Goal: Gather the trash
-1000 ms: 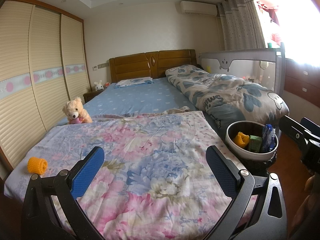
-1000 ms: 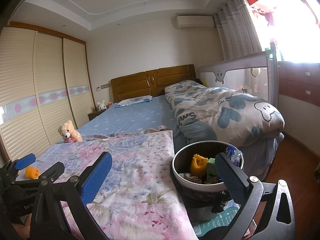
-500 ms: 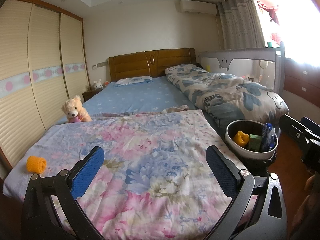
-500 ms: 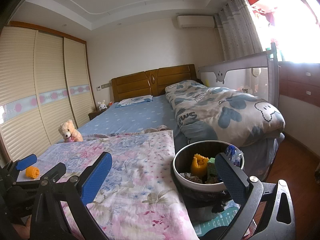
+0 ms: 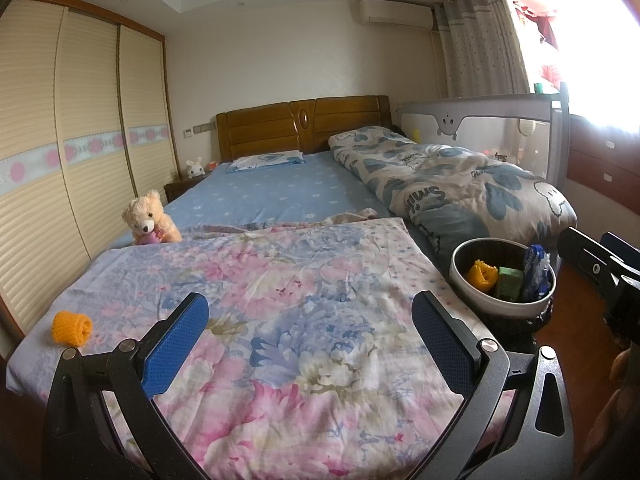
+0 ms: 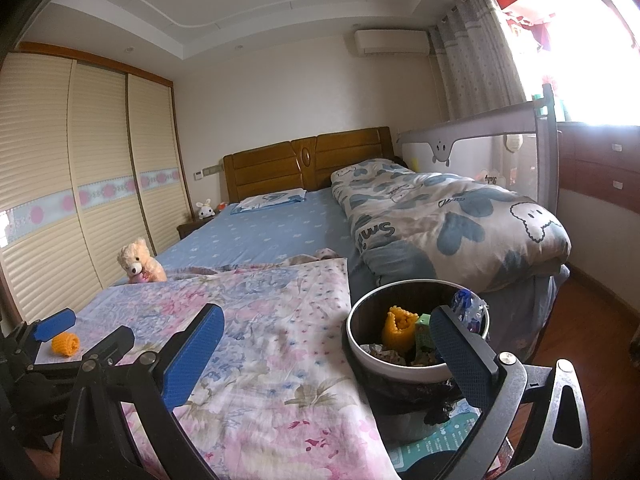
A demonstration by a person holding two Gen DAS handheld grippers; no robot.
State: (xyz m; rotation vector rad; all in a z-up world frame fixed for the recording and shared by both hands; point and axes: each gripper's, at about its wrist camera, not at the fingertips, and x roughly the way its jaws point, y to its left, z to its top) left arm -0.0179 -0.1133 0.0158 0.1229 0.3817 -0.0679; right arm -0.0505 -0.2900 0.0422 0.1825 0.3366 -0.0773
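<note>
An orange foam net roll [image 5: 72,328] lies on the floral quilt near the bed's front left corner; it also shows in the right wrist view [image 6: 66,344]. A round white-rimmed trash bin [image 5: 502,274] stands off the bed's right side, holding an orange net piece [image 5: 485,274], a green box and a blue wrapper; the bin [image 6: 362,354] is close in the right wrist view. My left gripper [image 5: 306,340] is open and empty over the quilt, right of the roll. My right gripper [image 6: 326,348] is open and empty, its right finger in front of the bin.
A teddy bear [image 5: 148,218] sits on the bed's left edge. A folded heart-print duvet [image 5: 460,178] lies on the right. Wardrobe doors [image 5: 60,160] line the left wall. A bed rail [image 5: 480,128] and wooden drawers [image 5: 600,168] stand at right.
Both views have shifted only slightly; the left gripper has drifted a little. Both grippers stay open and empty, and the orange roll has not moved.
</note>
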